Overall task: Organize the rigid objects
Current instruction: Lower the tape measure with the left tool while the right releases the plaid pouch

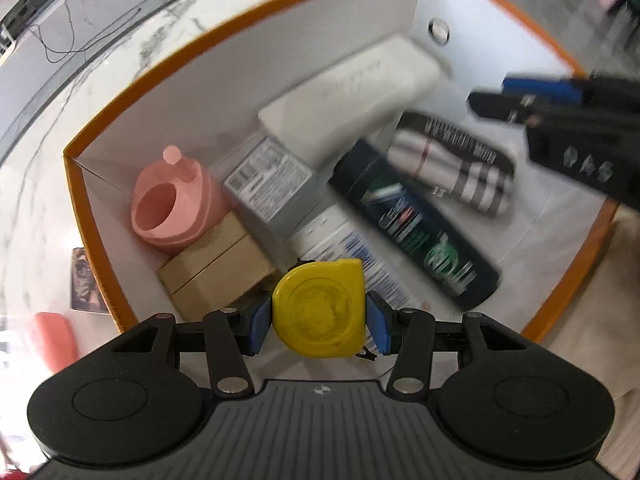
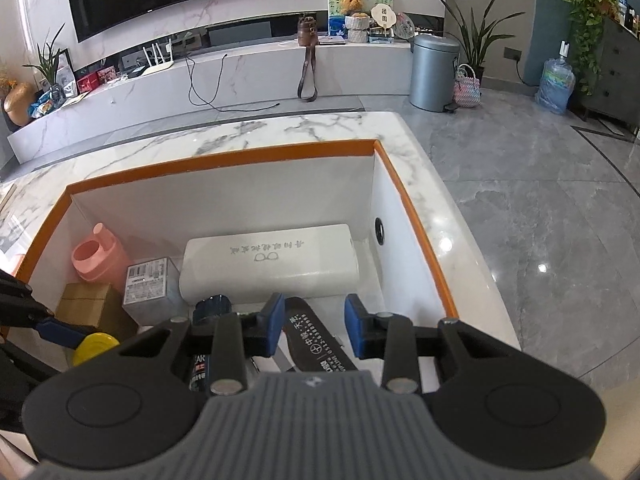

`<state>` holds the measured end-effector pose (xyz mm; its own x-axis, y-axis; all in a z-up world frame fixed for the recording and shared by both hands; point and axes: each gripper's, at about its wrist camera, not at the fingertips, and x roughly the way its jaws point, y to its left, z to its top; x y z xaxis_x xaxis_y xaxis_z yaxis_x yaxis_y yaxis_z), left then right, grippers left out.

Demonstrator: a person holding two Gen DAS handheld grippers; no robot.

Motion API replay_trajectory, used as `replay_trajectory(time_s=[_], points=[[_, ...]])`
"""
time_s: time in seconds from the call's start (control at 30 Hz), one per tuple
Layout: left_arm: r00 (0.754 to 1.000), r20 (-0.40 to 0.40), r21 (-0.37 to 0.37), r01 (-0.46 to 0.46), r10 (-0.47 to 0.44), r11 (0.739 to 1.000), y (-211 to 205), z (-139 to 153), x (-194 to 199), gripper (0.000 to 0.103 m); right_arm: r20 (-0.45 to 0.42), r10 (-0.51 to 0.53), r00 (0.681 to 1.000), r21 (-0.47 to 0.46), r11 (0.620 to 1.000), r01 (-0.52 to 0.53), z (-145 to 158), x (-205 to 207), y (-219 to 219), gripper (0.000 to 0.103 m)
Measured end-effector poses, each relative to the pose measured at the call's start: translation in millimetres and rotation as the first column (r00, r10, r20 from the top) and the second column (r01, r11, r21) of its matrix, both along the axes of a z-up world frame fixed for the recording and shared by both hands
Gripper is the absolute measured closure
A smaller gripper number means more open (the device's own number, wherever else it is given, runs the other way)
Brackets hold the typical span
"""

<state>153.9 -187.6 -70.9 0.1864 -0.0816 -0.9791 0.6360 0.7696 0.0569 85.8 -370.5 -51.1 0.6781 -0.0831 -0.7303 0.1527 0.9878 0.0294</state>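
The left gripper (image 1: pixel 318 318) sits closest to the lens, its blue pads (image 1: pixel 258 328) clenched on either flat side of a yellow tape measure (image 1: pixel 318 312). The jaws stand about half open because the tape's body fills the gap. The tape hangs just above the near end of an orange-rimmed box (image 1: pixel 74 200), over the floor space between a small cardboard box (image 1: pixel 216 268) and a white labelled bottle (image 1: pixel 348 248).

Further in, a pink cup (image 1: pixel 172 208) stands in the corner. A grey carton (image 1: pixel 272 188), a long white case (image 1: pixel 352 96), a dark bottle (image 1: pixel 412 224) and a striped pouch (image 1: pixel 452 160) lie across the rest of the floor.

The right gripper (image 2: pixel 316 324) hovers over the striped pouch with its pads a narrow gap apart. They press on nothing, so it is empty.

The step in hand looks like placing the tape measure into the box. The next move probably calls for lowering it into the free patch beside the cardboard box, then parting the left pads. The patch is tight, so the tape may come to rest leaning on a neighbour.
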Motion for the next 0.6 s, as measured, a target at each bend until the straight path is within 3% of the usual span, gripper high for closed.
replay_trajectory(time_s=[0.3,0.6], points=[[0.999,-0.045,0.110,0.005,0.000,0.994,-7,-11,3,0.045,-0.008,0.013,1.000,-0.015,1.000,-0.013,-3,1,2,0.069],[0.999,-0.037,0.091,-0.016,0.020,0.996,-7,-12,4,0.042,-0.035,0.032,0.999,-0.020,0.999,-0.033,-8,3,4,0.069]])
